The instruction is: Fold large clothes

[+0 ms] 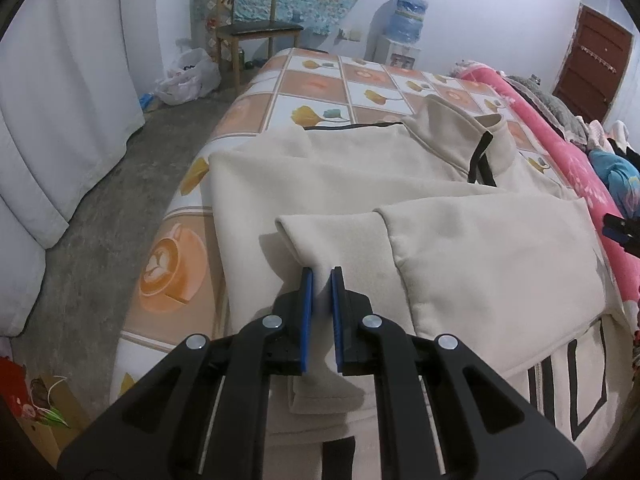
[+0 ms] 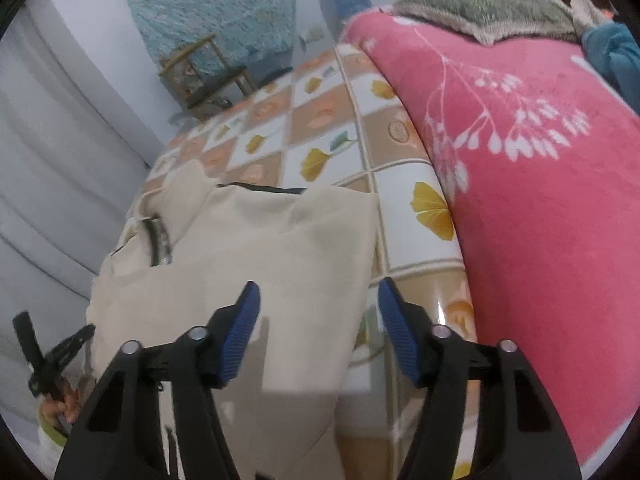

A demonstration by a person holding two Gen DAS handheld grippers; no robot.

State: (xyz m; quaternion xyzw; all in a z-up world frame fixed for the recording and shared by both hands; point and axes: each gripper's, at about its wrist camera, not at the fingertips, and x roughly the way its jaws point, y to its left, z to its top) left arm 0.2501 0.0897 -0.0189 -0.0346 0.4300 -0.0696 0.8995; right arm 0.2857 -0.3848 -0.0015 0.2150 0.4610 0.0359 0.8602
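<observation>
A large cream jacket (image 1: 360,184) with black trim lies spread on a patterned tablecloth (image 1: 320,84). Its collar (image 1: 476,132) points to the far side. My left gripper (image 1: 321,276) is shut on the cuff of a cream sleeve (image 1: 320,240) folded across the jacket body. A second sleeve (image 1: 492,248) lies folded over the right part. In the right wrist view the jacket (image 2: 280,248) lies under and left of my right gripper (image 2: 318,300), which is open and empty above the jacket's right edge. The left gripper shows at the lower left of the right wrist view (image 2: 52,356).
A pink flowered blanket (image 2: 540,200) is heaped along the right side, with grey and blue clothes (image 1: 616,176) on it. A wooden chair (image 1: 256,28), a water dispenser (image 1: 404,28), a plastic bag (image 1: 188,76) and white curtains (image 1: 60,100) stand around the table.
</observation>
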